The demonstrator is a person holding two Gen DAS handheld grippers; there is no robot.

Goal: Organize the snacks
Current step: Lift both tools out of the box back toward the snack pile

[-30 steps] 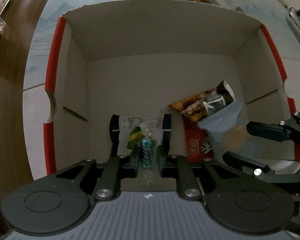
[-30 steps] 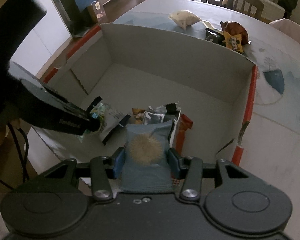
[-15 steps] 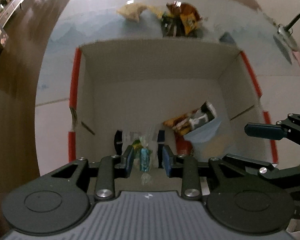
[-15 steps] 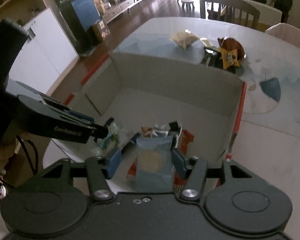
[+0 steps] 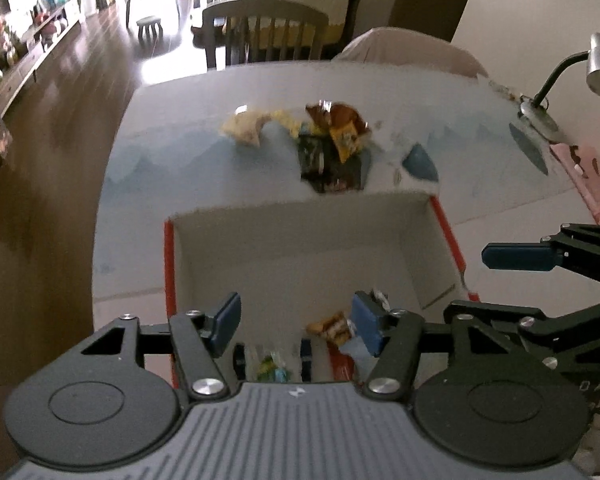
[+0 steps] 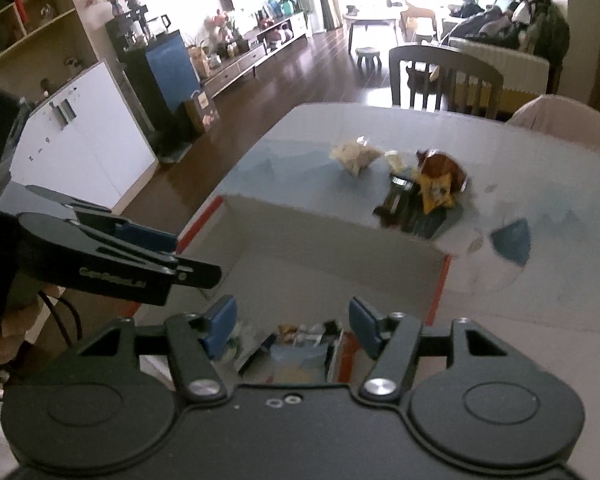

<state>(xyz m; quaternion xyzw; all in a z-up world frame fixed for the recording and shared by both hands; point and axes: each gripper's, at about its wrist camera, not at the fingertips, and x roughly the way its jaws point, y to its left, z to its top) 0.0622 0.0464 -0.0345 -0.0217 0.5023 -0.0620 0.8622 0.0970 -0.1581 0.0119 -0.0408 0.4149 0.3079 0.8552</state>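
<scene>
A white cardboard box (image 5: 300, 240) with red edges stands on the table, and several snack packets lie at its near end. Among them are a small green and blue candy packet (image 5: 274, 372), an orange packet (image 5: 332, 326) and a light blue packet (image 6: 296, 360). My left gripper (image 5: 296, 320) hangs above the box, its jaws opening with nothing between the pads. My right gripper (image 6: 293, 320) hangs beside it, also opening and holding nothing. Beyond the box lie a pale bag (image 5: 246, 128), a brown and yellow bag (image 5: 340, 128) and a dark packet (image 5: 328, 164).
A desk lamp (image 5: 596, 68) stands at the table's far right, with a pink sheet (image 5: 588, 176) near it. A wooden chair (image 5: 268, 36) stands behind the table. Wooden floor (image 5: 40, 200) drops away past the table's left edge.
Both grippers have risen out of the box and opened. The left let go of the candy packet and the right let go of the light blue packet; both packets now lie in the box.
</scene>
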